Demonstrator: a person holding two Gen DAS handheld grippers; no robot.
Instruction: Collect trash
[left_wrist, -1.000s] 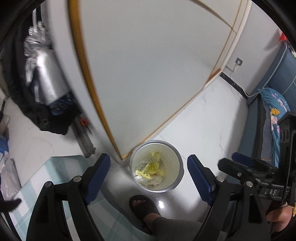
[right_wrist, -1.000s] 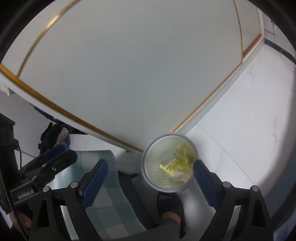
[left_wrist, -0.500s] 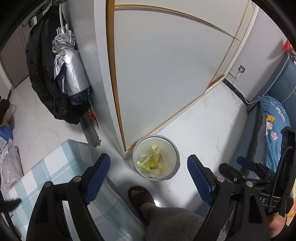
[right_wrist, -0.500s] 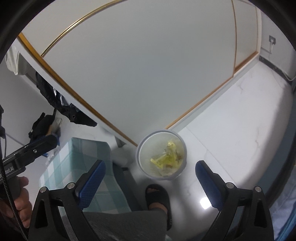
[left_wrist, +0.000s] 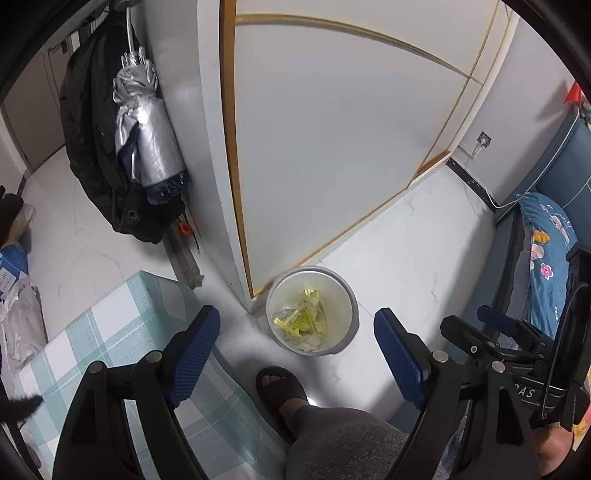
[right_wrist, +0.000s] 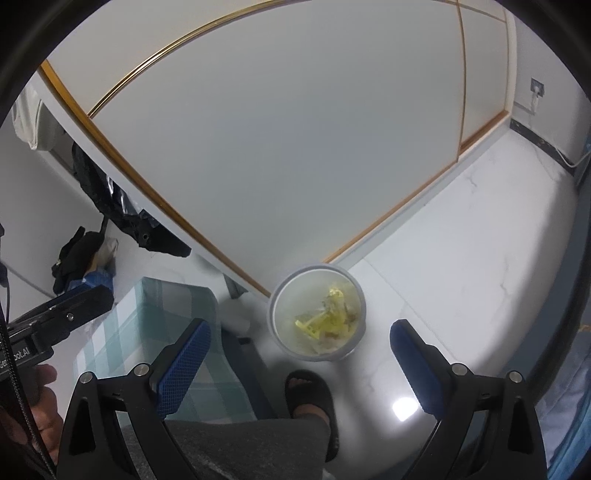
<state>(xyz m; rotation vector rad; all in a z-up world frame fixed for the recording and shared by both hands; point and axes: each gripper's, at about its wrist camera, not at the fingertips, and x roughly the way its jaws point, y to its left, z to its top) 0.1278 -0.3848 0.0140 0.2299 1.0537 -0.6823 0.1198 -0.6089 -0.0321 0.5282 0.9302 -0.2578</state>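
Left wrist view: the left gripper (left_wrist: 297, 341) points down at a white floor (left_wrist: 424, 258), its blue pads spread apart with nothing between them; a round trash bin (left_wrist: 349, 295) holding yellow wrappers (left_wrist: 301, 319) stands on the floor at the corner of a white door (left_wrist: 332, 147); a sandalled foot (left_wrist: 280, 391) is just below it; a checked table (left_wrist: 122, 332) lies at left.

Right wrist view: the right gripper (right_wrist: 301, 358) also stands wide and empty; the bin (right_wrist: 280, 302) sits between its fingers, beyond them, against the door's lower edge.
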